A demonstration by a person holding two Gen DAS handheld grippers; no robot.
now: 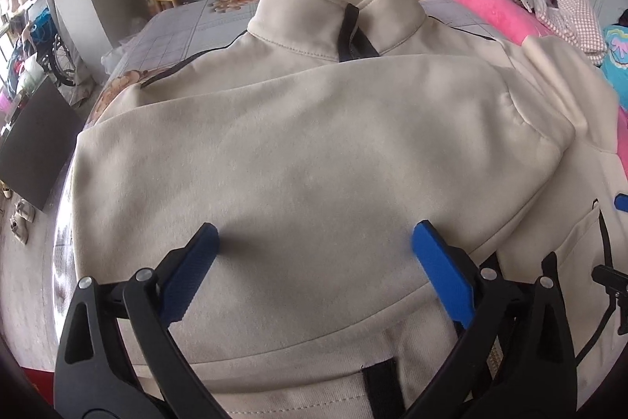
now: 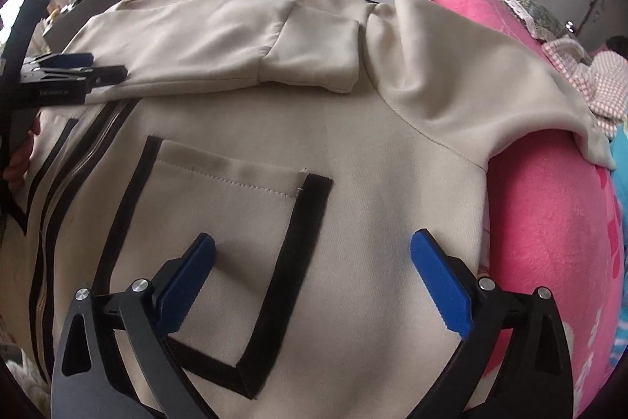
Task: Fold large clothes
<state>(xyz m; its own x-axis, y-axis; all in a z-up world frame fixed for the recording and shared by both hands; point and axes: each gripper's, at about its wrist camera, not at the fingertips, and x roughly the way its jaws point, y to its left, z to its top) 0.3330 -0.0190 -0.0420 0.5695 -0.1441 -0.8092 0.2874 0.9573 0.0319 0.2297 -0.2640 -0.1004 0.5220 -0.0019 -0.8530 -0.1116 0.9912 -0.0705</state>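
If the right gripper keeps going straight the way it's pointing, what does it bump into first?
Most likely the cream jacket right under it, around the black-trimmed pocket. The right gripper is open and holds nothing.

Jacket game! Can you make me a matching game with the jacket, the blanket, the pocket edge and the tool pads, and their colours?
Things:
1. jacket
2. blanket
3. pocket edge
4. pads of the right tool

Colours:
A. blue
B. black
C. pink
D. cream

Pairs: 1-D, 2-C, 3-B, 4-A
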